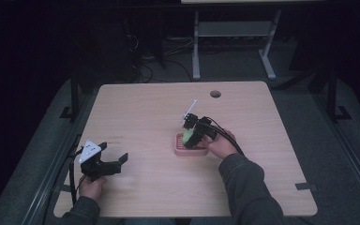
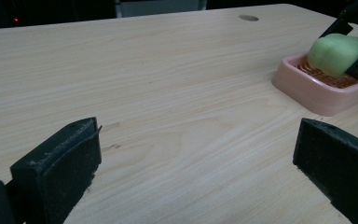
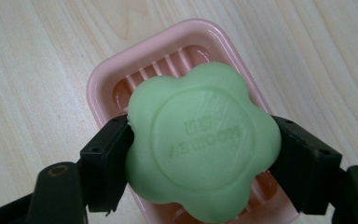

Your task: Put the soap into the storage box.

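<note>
A green flower-shaped soap [image 3: 203, 140] sits between the jaws of my right gripper [image 3: 200, 156], which is shut on its sides. It hangs just over a pink ribbed soap dish [image 3: 107, 79]. In the high view the right gripper [image 1: 191, 136] holds the soap [image 1: 187, 137] over the dish [image 1: 180, 151] at the table's middle. The left gripper view has the soap [image 2: 338, 53] and dish [image 2: 307, 91] at far right. My left gripper [image 1: 117, 161] rests near the front left, open, with nothing between its fingers [image 2: 58, 170].
The light wooden table [image 1: 145, 112] has a round cable hole [image 1: 215, 93] near its far edge. Beyond it stand the grey legs of another table [image 1: 196, 47] and cables on the dark floor.
</note>
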Demonstrator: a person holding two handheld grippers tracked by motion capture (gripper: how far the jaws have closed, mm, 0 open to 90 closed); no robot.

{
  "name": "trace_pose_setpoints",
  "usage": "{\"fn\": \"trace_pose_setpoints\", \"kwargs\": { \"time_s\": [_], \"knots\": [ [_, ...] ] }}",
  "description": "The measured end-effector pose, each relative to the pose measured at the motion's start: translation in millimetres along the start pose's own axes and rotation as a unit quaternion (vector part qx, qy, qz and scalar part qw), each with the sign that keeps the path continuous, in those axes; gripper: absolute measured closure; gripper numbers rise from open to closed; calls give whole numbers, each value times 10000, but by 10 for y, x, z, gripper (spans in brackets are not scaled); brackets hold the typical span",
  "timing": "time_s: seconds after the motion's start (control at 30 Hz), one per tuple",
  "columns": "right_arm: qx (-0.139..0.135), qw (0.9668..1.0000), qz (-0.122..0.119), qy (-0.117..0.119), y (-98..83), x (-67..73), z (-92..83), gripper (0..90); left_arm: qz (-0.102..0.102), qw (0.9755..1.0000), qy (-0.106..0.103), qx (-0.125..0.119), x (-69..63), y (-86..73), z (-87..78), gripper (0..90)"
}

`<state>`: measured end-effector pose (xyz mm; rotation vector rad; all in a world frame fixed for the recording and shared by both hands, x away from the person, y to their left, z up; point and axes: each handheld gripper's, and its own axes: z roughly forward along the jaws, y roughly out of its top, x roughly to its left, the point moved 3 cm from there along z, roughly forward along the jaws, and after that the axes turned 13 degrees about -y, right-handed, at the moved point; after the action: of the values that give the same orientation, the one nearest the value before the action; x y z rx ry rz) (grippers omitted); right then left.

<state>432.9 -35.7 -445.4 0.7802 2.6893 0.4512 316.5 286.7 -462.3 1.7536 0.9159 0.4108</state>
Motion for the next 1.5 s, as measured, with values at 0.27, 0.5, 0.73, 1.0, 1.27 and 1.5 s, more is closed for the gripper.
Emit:
{"fn": "trace_pose_setpoints", "kwargs": {
  "time_s": [0.27, 0.5, 0.73, 1.0, 1.27, 1.5],
  "knots": [
    [-4, 10000, 8, -54, 1, 2, -9, 259, 13, 10000, 6, 6, 2, 1, -3, 1],
    [39, 10000, -32, -51, 3, 16, -2, 258, 9, 10000, 6, 3, 2, 1, -2, 2],
    [75, 10000, -39, -40, 4, 28, 12, 255, -7, 10000, -2, -10, 3, 2, -3, 2],
    [-28, 10000, 28, -38, -3, -4, -30, 260, -21, 10000, -7, -2, 4, 1, -3, 1],
    [-62, 10000, 78, 5, -10, -10, -41, 259, -32, 10000, -6, -16, 4, 2, -1, 2],
    [-54, 9998, 147, 75, -13, -14, -42, 237, -26, 10000, -1, -20, 8, 4, 5, 2]
  ]
}}
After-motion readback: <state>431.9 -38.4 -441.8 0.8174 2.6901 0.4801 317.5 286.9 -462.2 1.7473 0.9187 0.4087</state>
